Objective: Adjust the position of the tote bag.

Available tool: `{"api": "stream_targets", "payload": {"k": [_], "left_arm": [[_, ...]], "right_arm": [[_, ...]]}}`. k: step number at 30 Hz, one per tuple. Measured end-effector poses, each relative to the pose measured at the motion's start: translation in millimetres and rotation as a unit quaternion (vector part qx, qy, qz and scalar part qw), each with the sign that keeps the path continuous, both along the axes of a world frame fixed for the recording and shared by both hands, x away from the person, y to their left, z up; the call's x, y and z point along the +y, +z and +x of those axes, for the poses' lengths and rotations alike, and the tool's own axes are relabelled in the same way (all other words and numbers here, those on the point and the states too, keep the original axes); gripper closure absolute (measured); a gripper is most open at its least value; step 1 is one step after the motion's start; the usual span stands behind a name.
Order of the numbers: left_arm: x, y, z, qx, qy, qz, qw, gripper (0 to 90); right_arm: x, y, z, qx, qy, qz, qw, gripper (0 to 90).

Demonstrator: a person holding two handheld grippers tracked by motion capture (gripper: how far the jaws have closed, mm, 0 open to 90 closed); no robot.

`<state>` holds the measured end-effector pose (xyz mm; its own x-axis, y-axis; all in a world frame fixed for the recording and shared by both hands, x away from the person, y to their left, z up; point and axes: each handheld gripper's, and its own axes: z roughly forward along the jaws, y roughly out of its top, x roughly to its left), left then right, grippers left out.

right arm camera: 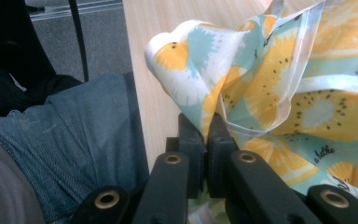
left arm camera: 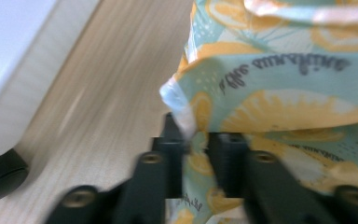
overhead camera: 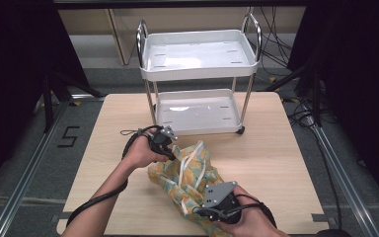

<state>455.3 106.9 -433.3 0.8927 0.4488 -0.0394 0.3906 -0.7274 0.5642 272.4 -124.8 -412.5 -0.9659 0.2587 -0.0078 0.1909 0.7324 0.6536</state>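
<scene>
Both grippers are on the fruit-print bag, which lies crumpled on the desk in front of the white cart. The left gripper pinches the bag's edge; the right gripper is clamped on fabric at the near end. This looks like the gripping step; next likely calls for lifting together. Left forearm reaches forward, right hand sits low by the desk's near edge

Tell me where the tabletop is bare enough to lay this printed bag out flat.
Bare wood lies left of the left gripper to the table edge, and right of the bag below the white cart. The near middle is crowded: both grippers pinch the bag, the right gripper at the front edge.
</scene>
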Motion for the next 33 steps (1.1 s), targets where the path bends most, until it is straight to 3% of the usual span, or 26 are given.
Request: {"api": "stream_targets", "payload": {"k": [2,5,6,7,8,9,10,11,12,13,14,18,20,21,22,23,25,26,33], "left_arm": [[2.6,3.0,0.1,0.000,0.006,-0.002,1.0000,87.3],[14.9,12.2,-0.8,-0.003,0.027,-0.016,0.9995,88.5],[18.4,14.5,-3.4,-0.003,0.042,-0.029,0.9987,88.6],[21.8,16.8,-4.1,-0.006,0.042,-0.025,0.9988,88.7],[26.2,20.0,-4.9,-0.013,0.038,-0.020,0.9990,88.8],[28.9,21.7,-7.7,-0.013,0.048,-0.029,0.9983,88.8],[34.2,25.6,-8.9,-0.012,0.044,-0.016,0.9988,88.8],[37.3,27.6,-11.9,-0.016,0.054,-0.019,0.9983,88.8],[39.9,28.8,-15.4,-0.017,0.065,-0.027,0.9973,88.8],[45.0,31.2,-18.9,-0.016,0.069,-0.021,0.9973,88.8],[49.6,32.9,-21.7,-0.012,0.067,-0.012,0.9976,88.8],[62.5,32.3,-34.1,-0.009,0.078,-0.009,0.9969,88.8],[68.0,30.7,-42.5,-0.006,0.085,-0.019,0.9962,88.8],[69.2,29.9,-45.9,0.001,0.090,-0.023,0.9957,88.8],[71.5,29.8,-50.0,0.003,0.089,-0.023,0.9957,88.8],[72.8,29.0,-54.6,0.004,0.095,-0.028,0.9950,88.8],[75.1,28.3,-63.5,0.004,0.096,-0.034,0.9948,88.8],[75.7,27.6,-67.8,0.005,0.097,-0.038,0.9945,88.8],[78.5,29.3,-94.6,0.008,0.083,-0.046,0.9955,88.7]], "right_arm": [[-1.8,0.0,2.1,-0.013,0.006,0.000,0.9999,88.4],[-5.5,0.4,0.9,0.001,-0.004,-0.001,1.0000,88.4],[-6.7,-0.4,2.1,-0.006,-0.001,0.002,1.0000,88.4],[-8.6,-1.0,0.3,0.002,-0.013,0.002,0.9999,88.4],[-10.5,-0.5,1.8,0.001,-0.005,-0.002,1.0000,88.3],[-11.9,-1.2,0.5,0.006,-0.016,-0.001,0.9999,88.3],[-14.1,-1.0,2.7,-0.007,-0.005,-0.003,1.0000,88.3],[-16.6,-0.6,4.2,-0.013,0.000,-0.006,0.9999,88.3],[-18.9,-1.0,1.7,0.006,-0.018,-0.002,0.9998,88.3],[-22.1,-0.4,3.8,-0.005,-0.012,-0.004,0.9999,88.3],[-26.0,-0.7,3.0,0.003,-0.028,-0.003,0.9996,88.4],[-40.7,0.9,9.3,-0.006,-0.040,-0.005,0.9992,88.3],[-48.8,2.5,14.7,-0.016,-0.047,-0.011,0.9987,88.3],[-53.0,2.9,14.8,-0.003,-0.069,-0.010,0.9976,88.3],[-56.3,4.1,19.9,-0.029,-0.054,-0.017,0.9980,88.3],[-59.3,3.8,20.7,-0.016,-0.067,-0.010,0.9976,88.3],[-65.4,4.0,24.3,-0.018,-0.081,-0.010,0.9965,88.3],[-68.4,3.4,26.9,-0.029,-0.083,-0.015,0.9960,88.3],[-78.5,2.4,36.2,-0.035,-0.113,-0.020,0.9927,88.6]]}}
